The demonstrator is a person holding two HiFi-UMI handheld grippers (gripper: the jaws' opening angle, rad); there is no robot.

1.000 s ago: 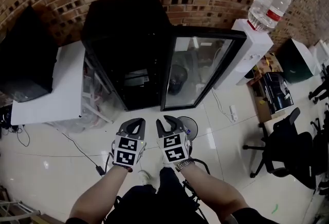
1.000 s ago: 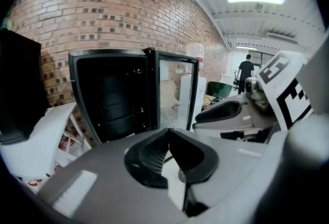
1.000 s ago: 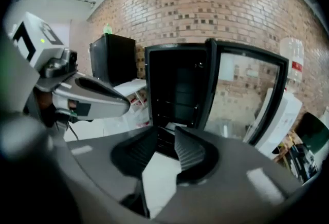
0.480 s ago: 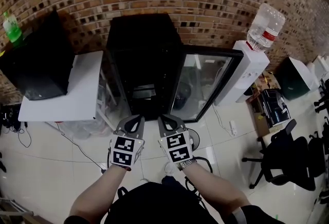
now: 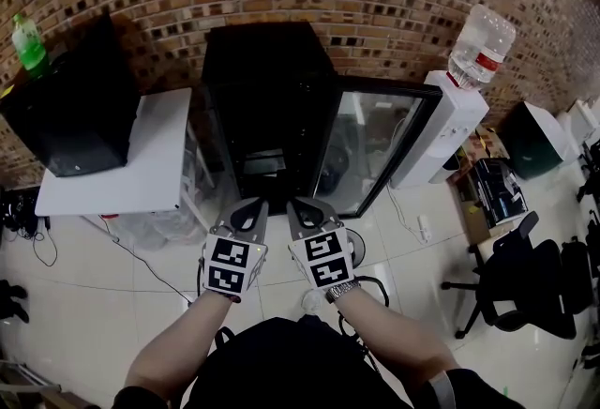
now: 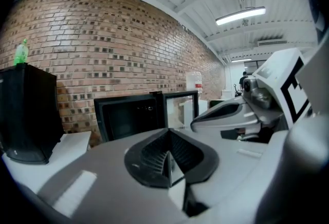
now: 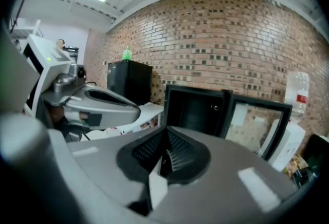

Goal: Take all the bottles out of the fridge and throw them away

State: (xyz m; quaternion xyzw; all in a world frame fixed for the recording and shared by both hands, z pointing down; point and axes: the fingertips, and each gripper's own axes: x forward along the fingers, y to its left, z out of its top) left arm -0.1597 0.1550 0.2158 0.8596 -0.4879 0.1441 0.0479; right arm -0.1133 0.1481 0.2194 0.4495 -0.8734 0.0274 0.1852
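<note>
Fridge (image 5: 267,107), door (image 5: 375,149) open, inside perhaps bare — too dark; left gripper (image 5: 250,206) and right gripper (image 5: 301,206) before it, clenched empty — fetching or finished, unclear.

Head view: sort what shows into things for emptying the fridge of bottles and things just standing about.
For the job: fridge, its open glass door, left gripper and right gripper, both shut and empty.
Standing about: green bottle on the black cabinet, white table, water dispenser, office chair.
</note>
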